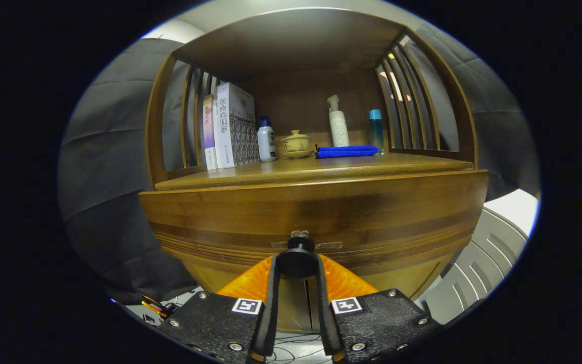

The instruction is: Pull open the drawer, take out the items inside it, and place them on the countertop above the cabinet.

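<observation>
A wooden cabinet fills the space ahead, its closed drawer front (316, 217) facing me. A round dark knob (298, 262) sticks out from the middle of the drawer. My gripper (297, 267) is shut on that knob, one finger pressing each side of it. The drawer's inside is hidden. Above the drawer lies the wooden countertop (316, 169), under an open shelf roof.
On the countertop stand books (230, 129), a small white bottle (266, 141), a lidded ceramic pot (296, 144), a folded blue cloth (346, 150), a white pump bottle (338, 124) and a teal bottle (376, 129). Slatted side rails flank the shelf. A grey ridged object (478, 263) sits beside the cabinet.
</observation>
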`<action>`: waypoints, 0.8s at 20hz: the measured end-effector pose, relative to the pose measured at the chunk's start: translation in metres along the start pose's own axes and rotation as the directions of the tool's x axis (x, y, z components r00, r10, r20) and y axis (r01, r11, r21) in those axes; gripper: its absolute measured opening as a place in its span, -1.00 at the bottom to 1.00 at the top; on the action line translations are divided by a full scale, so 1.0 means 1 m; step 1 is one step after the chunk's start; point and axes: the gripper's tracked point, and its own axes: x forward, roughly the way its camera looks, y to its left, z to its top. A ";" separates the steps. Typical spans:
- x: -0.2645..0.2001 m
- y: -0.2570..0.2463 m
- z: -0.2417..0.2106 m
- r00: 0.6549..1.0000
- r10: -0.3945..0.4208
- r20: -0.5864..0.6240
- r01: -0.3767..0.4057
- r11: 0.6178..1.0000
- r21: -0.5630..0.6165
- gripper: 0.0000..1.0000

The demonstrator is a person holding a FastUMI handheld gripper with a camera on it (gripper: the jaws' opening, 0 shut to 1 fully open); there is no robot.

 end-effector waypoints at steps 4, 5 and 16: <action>-0.033 0.003 -0.007 1.000 -0.007 0.005 0.007 1.000 0.010 -0.27; -0.041 0.004 -0.007 1.000 -0.011 0.001 0.011 1.000 0.013 -0.27; -0.110 0.018 -0.027 1.000 -0.014 -0.027 0.013 1.000 -0.026 -0.28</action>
